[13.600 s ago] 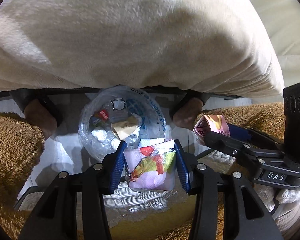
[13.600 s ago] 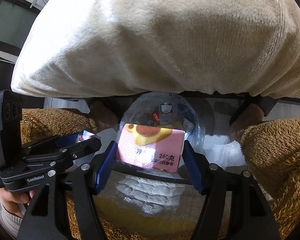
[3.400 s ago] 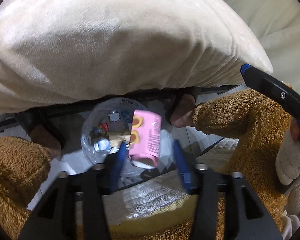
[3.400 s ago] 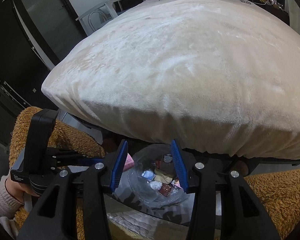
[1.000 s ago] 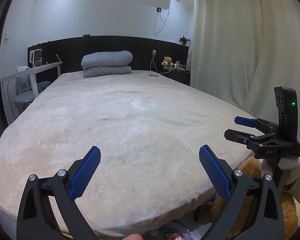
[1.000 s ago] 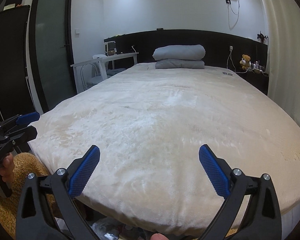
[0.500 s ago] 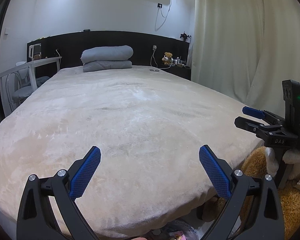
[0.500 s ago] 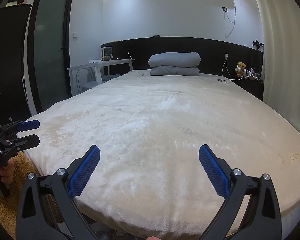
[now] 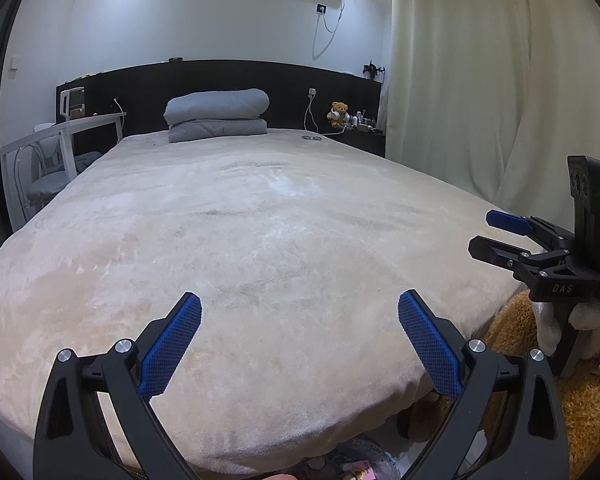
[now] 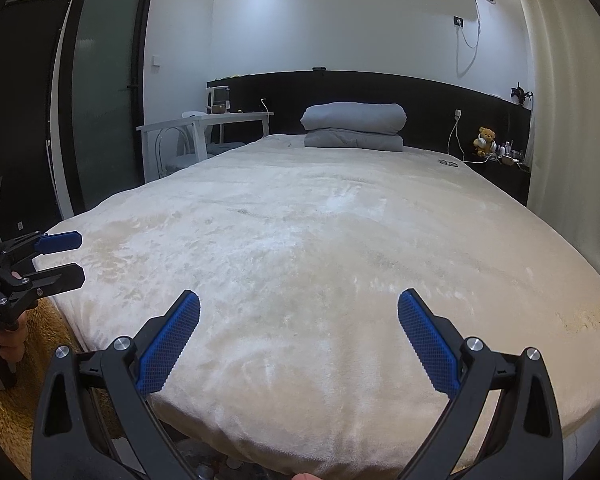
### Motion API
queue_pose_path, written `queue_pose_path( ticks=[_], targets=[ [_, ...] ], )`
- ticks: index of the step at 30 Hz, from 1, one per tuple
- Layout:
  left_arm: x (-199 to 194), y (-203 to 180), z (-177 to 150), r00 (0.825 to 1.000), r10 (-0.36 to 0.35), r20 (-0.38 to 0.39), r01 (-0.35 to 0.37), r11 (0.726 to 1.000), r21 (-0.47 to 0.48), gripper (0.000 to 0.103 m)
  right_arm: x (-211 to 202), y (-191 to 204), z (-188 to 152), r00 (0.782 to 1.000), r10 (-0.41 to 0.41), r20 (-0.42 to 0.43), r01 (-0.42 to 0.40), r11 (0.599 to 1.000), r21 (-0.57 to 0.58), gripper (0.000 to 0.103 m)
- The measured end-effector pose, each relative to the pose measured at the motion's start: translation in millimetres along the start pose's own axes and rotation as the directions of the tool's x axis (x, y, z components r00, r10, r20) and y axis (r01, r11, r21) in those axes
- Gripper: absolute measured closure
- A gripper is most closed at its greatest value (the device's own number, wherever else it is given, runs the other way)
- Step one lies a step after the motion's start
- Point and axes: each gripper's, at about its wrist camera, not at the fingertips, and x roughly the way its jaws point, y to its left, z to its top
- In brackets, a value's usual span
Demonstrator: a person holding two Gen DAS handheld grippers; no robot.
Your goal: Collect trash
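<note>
My left gripper (image 9: 300,300) stands open and empty above the foot of a bed covered in a beige plush blanket (image 9: 280,240). My right gripper (image 10: 299,298) is open and empty too, level with it over the same bed end. Each shows in the other's view: the right gripper (image 9: 486,232) at the right edge, the left gripper (image 10: 78,258) at the left edge. Below the blanket's edge, a sliver of the clear trash bag (image 9: 364,468) with a pink wrapper inside peeks out. No trash lies on the blanket.
A folded grey duvet (image 9: 218,114) lies at the dark headboard. A teddy bear (image 9: 339,114) and small items sit on the right nightstand, beside a cream curtain (image 9: 480,100). A white desk and chair (image 10: 196,132) and a dark door (image 10: 100,100) stand left. Brown fleece clothing (image 9: 580,400) is at the lower right.
Both grippers rose from the trash bag under the bed's foot after dropping their wrappers. Over the last second the views tilted slightly upward and the bag slid almost out of sight.
</note>
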Motion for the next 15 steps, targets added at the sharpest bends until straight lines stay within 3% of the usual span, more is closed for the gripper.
queue_pose_path(
  ticks=[15],
  targets=[
    [0.2, -1.0, -0.5, 1.000, 0.005, 0.004, -0.005, 1.000, -0.008, 0.006, 2.2, 1.7, -2.1, 1.000, -0.005, -0.006, 0.005, 1.000, -0.003, 0.005]
  ],
)
